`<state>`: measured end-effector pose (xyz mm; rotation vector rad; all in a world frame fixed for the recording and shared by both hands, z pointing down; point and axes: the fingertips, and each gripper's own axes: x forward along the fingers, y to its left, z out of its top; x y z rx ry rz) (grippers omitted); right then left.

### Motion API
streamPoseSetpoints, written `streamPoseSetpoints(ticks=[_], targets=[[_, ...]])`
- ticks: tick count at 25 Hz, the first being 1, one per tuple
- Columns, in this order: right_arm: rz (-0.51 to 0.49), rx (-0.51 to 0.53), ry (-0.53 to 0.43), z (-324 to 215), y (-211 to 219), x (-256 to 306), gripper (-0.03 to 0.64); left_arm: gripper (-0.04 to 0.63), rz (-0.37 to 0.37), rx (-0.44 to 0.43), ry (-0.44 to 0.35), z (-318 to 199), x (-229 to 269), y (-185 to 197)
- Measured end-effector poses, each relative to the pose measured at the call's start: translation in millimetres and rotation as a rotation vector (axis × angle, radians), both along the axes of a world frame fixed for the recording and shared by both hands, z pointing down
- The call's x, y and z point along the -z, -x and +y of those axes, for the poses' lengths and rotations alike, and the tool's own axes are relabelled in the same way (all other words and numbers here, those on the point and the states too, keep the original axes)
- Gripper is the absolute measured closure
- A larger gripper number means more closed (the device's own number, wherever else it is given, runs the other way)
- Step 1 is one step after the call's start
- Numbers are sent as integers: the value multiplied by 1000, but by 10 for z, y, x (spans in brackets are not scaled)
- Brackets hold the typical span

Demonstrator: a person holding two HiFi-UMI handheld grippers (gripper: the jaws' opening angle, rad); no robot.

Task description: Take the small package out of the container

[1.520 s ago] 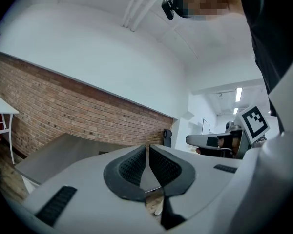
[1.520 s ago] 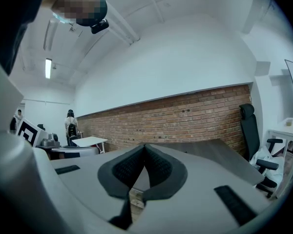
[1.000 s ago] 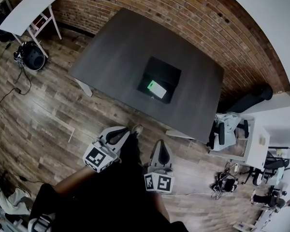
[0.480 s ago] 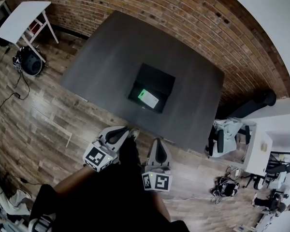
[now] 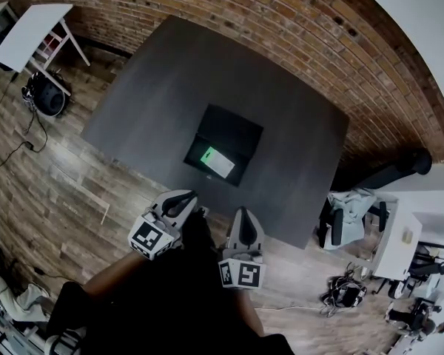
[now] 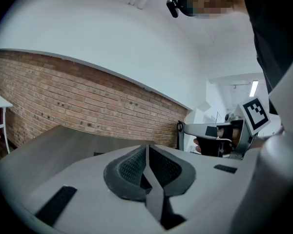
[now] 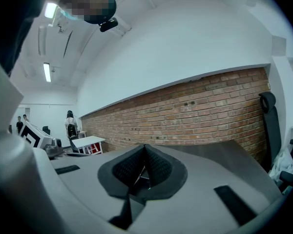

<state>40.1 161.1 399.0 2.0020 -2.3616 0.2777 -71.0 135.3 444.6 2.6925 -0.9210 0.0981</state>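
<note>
head view: dark table fills centre frame, with brick wall along the top. black container sits on the table just right of centre. small package, white with a green patch, lies flat inside near the container's lower edge. left gripper and right gripper are low in frame, below the table's near edge, well apart from the container. both claws clenched, pads together, nothing between them.

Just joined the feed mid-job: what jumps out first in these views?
A black container sits on the dark table near its front edge, a small white-and-green package lying inside. The left tool and right tool are both shut and empty, held close to the person, away from the container.
</note>
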Motion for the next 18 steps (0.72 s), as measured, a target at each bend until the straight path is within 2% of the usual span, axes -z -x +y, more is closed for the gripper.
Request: streamPoseSetpoints(ticks=[9,18], targets=[[-8,45,21,-491,-367,-56,594,549,-38,52,44,-481,-137,-354],[-46,93,50,-870,-724,-220,594,549,-137,104,77,-870,-418,-643]])
